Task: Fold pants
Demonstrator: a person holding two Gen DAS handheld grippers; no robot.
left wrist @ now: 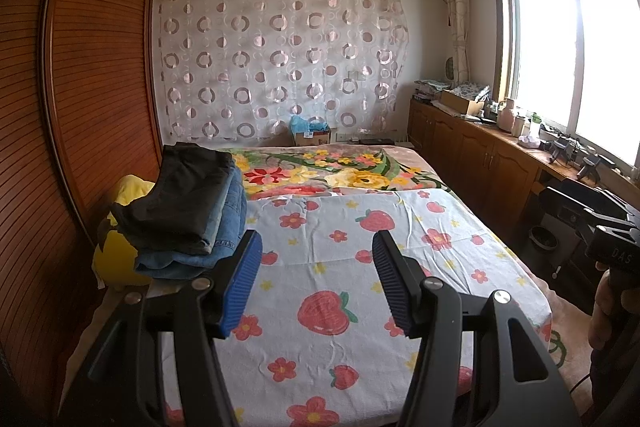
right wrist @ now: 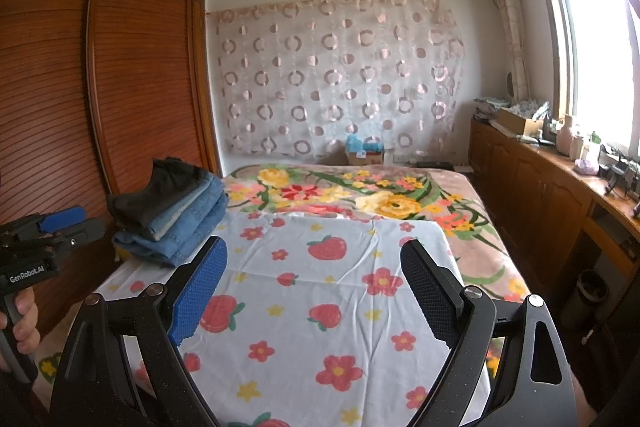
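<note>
A stack of folded pants [left wrist: 192, 211] [right wrist: 172, 215], dark ones on top of blue jeans, rests at the left edge of the bed. My left gripper [left wrist: 318, 247] hovers open above the strawberry-print sheet [left wrist: 360, 307], just right of the stack, nothing between its blue pads. My right gripper [right wrist: 314, 255] also stands open, wider, over the same sheet [right wrist: 320, 307], and holds nothing. The left gripper [right wrist: 60, 223] shows at the left rim of the right wrist view, held by a hand. The right gripper's body [left wrist: 600, 231] shows at the right rim of the left wrist view.
A wooden wardrobe [left wrist: 92, 67] flanks the bed's left side; a yellow cushion [left wrist: 116, 259] lies under the stack. A floral blanket [left wrist: 340, 171] covers the far bed. A low wooden cabinet [left wrist: 480, 155] with clutter runs under the window at right. A cardboard box [left wrist: 312, 135] sits by the curtain.
</note>
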